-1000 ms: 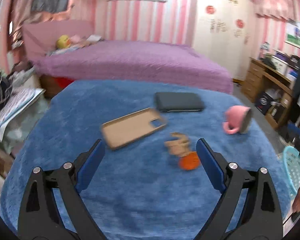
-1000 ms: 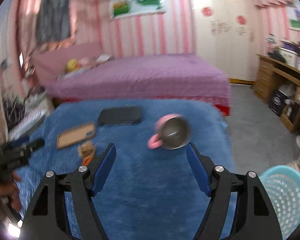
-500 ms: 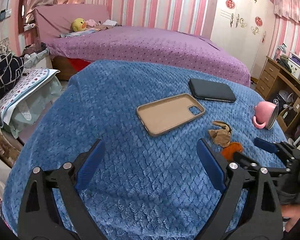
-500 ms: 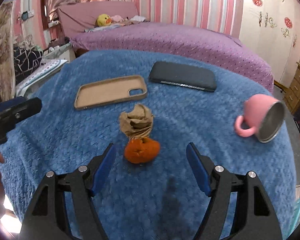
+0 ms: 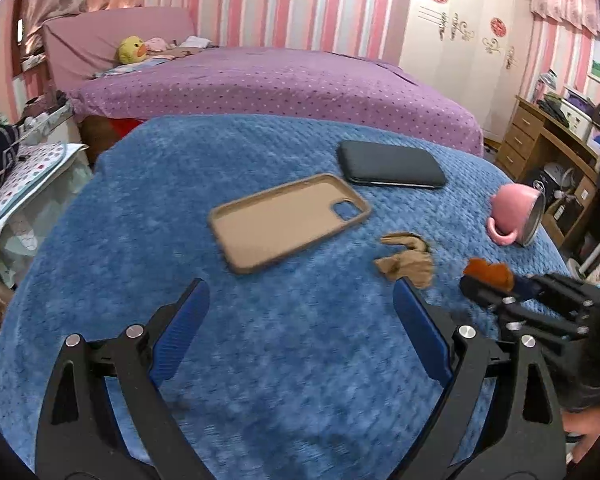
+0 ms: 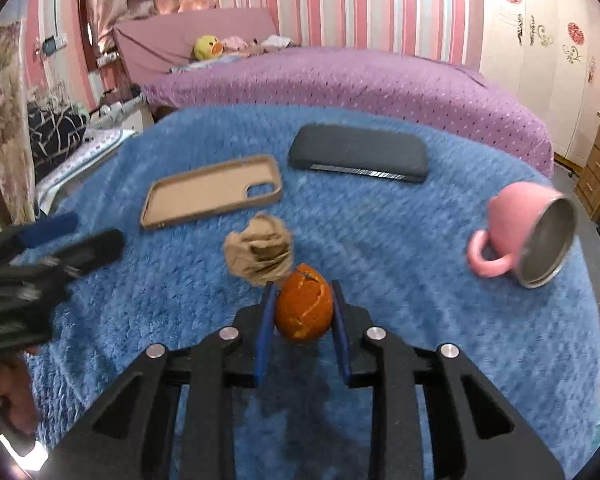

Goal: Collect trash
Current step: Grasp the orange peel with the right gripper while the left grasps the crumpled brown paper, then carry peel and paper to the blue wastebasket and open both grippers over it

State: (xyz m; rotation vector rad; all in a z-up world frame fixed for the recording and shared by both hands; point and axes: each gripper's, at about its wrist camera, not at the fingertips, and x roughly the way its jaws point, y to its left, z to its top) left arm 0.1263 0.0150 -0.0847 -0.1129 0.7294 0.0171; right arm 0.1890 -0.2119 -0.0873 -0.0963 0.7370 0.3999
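While the blue blanket (image 6: 420, 280) fills most of both views, the things on it run from large to small. A dark flat case (image 6: 358, 158) lies in the upper middle of the right wrist frame. A tan phone cover (image 6: 212, 190) lies open side up to its left, close to it. A pink cup (image 6: 524, 232) lies tipped on its side at the right edge, well apart from the rest. None of these three looks like trash.

Two smaller things do. A crumpled brown paper (image 6: 260, 250) sits in the middle of the frame, just beside and above the orange peel (image 6: 304, 308). The right gripper (image 6: 302, 320) has just been closing, and its blue pads now press on either side of the orange peel, so the peel is pinched between them. Whether it has left the blanket I cannot tell.

In the left wrist view the left gripper (image 5: 300, 340) has its fingers spread wide over bare blanket at the lower middle of the frame, holding nothing. The crumpled paper lies just past its right-hand finger (near, not touching).

As I judge it, the task is at an early stage: the first piece is gripped but not yet carried off, and the paper is untouched. No bin is clearly in view now. Left to do are the carrying and dropping of the peel, then the same for the paper.
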